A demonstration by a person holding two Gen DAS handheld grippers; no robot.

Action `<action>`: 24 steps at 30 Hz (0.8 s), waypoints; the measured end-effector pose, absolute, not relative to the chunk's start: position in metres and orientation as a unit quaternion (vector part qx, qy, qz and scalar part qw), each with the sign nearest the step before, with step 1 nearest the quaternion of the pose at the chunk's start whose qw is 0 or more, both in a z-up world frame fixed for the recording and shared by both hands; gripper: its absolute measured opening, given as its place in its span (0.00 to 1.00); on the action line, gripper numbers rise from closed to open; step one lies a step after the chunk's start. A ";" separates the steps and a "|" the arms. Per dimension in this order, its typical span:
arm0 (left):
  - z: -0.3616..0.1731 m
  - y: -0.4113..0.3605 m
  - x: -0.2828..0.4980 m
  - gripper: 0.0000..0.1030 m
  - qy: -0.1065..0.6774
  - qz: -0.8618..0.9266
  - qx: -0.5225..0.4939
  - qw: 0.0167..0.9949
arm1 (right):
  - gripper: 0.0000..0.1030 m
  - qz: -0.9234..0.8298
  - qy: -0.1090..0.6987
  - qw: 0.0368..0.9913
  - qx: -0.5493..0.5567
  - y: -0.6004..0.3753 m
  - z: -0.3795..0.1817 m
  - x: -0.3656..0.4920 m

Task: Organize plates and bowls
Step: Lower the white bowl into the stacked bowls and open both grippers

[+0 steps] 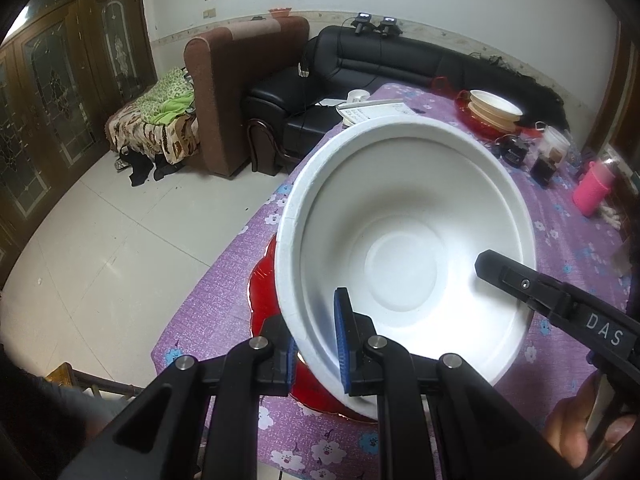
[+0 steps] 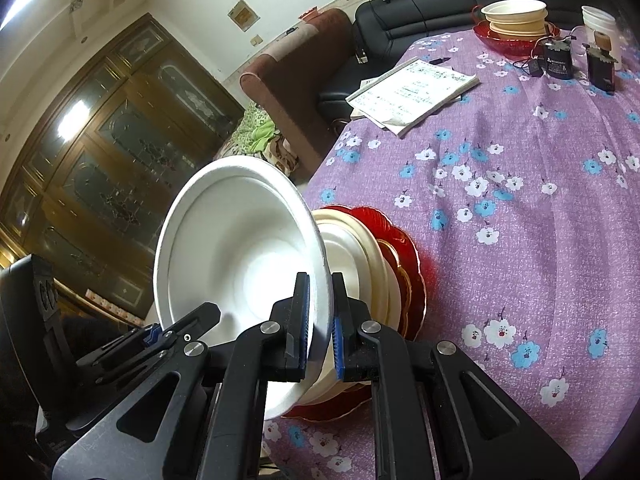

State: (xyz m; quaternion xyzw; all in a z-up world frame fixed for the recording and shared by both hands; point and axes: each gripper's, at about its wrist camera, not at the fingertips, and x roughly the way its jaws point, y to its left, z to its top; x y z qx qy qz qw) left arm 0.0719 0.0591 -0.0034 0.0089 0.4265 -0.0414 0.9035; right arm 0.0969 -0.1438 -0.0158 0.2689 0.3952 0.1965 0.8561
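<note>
A: From the left wrist, what shows?

B: The left gripper (image 1: 320, 344) is pinched onto the near rim of a white bowl (image 1: 408, 248), one blue pad inside the wall, the other outside. The bowl tilts with its mouth toward the camera, over a red plate (image 1: 264, 292) on the purple flowered tablecloth (image 1: 216, 304).

A: And the other tool?

B: The right gripper (image 1: 486, 264) comes in from the right, its dark finger lying against the inside of the same bowl. Whether it grips is not clear from this side. At the far end of the table sits a second stack of bowls (image 1: 496, 110) on a red dish, with a notebook (image 1: 372, 110) and a pink cup (image 1: 592, 190) nearby.

A: Now the right wrist.

B: The right gripper (image 2: 320, 320) is closed on the white bowl's (image 2: 240, 248) rim, the wall squeezed between the pads. The bowl stands nearly on edge, lifted off a pile of cream and white dishes (image 2: 360, 264) nested on the red plate (image 2: 412, 264). The left gripper (image 2: 160, 336) holds the opposite rim at lower left.

A: The table beyond?

B: The notebook (image 2: 416, 92) lies open on the tablecloth (image 2: 520, 240), and the far stack of bowls (image 2: 516, 16) stands near the black sofa (image 2: 440, 4).
</note>
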 end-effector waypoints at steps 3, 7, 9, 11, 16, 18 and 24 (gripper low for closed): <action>-0.003 0.059 0.072 0.14 0.425 -0.041 0.009 0.904 | 0.09 0.196 0.393 0.858 0.267 -0.144 -0.016 0.096; -0.001 0.057 0.070 0.14 0.421 -0.039 0.012 0.906 | 0.09 0.197 0.391 0.858 0.267 -0.144 -0.015 0.097; 0.000 0.057 0.070 0.14 0.419 -0.038 0.013 0.907 | 0.09 0.197 0.391 0.859 0.266 -0.144 -0.015 0.097; 0.000 0.057 0.069 0.14 0.418 -0.038 0.014 0.908 | 0.09 0.197 0.391 0.859 0.267 -0.144 -0.014 0.097; 0.000 0.058 0.069 0.14 0.417 -0.036 0.014 0.908 | 0.09 0.198 0.390 0.859 0.268 -0.144 -0.013 0.097; -0.001 0.059 0.069 0.14 0.418 -0.037 0.012 0.908 | 0.09 0.197 0.391 0.859 0.267 -0.144 -0.013 0.097; -0.002 0.062 0.072 0.14 0.421 -0.036 0.010 0.906 | 0.09 0.197 0.392 0.858 0.267 -0.143 -0.013 0.097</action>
